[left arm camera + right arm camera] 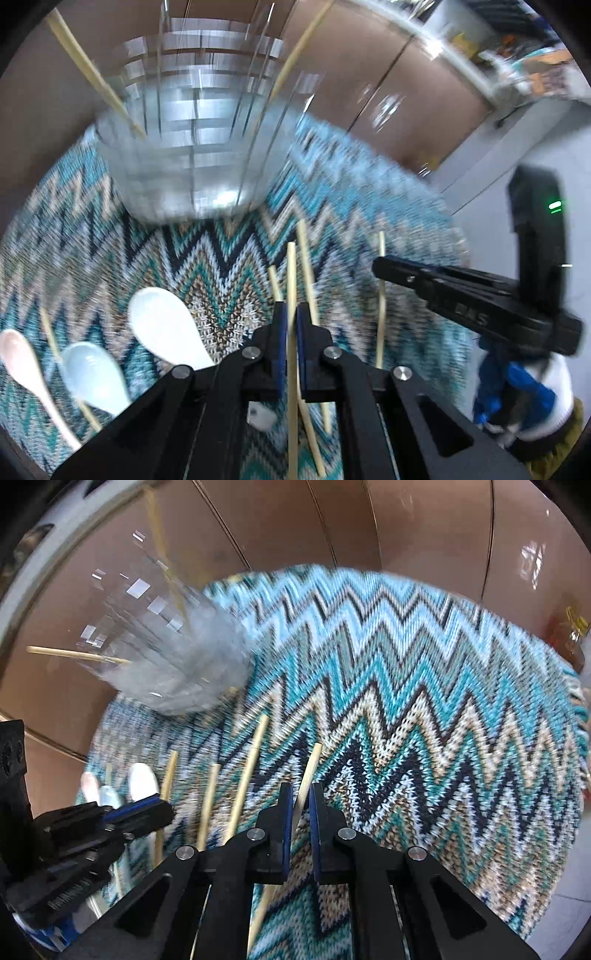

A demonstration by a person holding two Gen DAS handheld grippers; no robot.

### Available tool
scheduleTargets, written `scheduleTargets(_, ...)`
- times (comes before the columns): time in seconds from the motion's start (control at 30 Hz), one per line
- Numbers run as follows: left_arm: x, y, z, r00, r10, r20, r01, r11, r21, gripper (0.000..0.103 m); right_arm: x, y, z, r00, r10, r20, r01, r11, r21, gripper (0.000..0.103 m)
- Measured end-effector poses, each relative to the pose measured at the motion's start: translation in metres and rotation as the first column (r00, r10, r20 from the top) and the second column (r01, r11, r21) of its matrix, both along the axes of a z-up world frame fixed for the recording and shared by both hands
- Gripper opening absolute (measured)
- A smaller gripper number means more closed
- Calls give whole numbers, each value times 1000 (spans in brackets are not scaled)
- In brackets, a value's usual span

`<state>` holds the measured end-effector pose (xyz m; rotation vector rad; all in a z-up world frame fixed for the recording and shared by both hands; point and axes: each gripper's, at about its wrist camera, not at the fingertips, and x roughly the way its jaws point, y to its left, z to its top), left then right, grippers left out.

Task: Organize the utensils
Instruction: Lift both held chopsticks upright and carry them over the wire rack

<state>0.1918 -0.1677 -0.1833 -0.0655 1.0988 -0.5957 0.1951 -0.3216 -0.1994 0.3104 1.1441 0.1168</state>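
My left gripper point(291, 314) is shut on a wooden chopstick point(291, 280) that runs up between its blue pads, above the zigzag mat point(207, 258). My right gripper point(300, 801) has its jaws close around another chopstick point(309, 771); it also shows in the left wrist view point(380, 267). A clear glass holder point(192, 147) with two chopsticks in it point(88, 70) stands at the mat's far side, and also shows in the right wrist view point(173, 664). Several loose chopsticks point(247, 771) lie on the mat. Three ceramic spoons, white point(162, 332), pale blue point(92, 376) and pink point(22, 362), lie at the left.
The mat lies on a brown table point(406, 528). A small jar point(570, 635) stands at the right edge of the right wrist view. A white floor point(498, 140) shows beyond the table edge. My left gripper also shows in the right wrist view point(162, 810).
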Motion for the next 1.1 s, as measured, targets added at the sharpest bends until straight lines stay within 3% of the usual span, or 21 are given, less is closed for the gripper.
scheduleTargets(0.2, -33, 47, 76, 982, 43, 182, -29, 996, -79, 4, -44, -6, 54, 989, 4, 148, -4, 1000, 1, 5)
scheduleTargets(0.4, -59, 100, 131, 939, 147, 310, -103, 983, -155, 4, -80, 0, 99, 969, 0, 249, 8, 999, -32, 5)
scheduleTargets(0.77, -114, 155, 183, 878, 244, 413, -152, 958, -243, 4, -146, 25, 173, 921, 28, 388, 5, 996, -84, 5)
scheduleTargets(1.1, -140, 174, 211, 833, 295, 467, -169, 941, -293, 4, -173, 45, 210, 881, 61, 469, -7, 993, -116, 5)
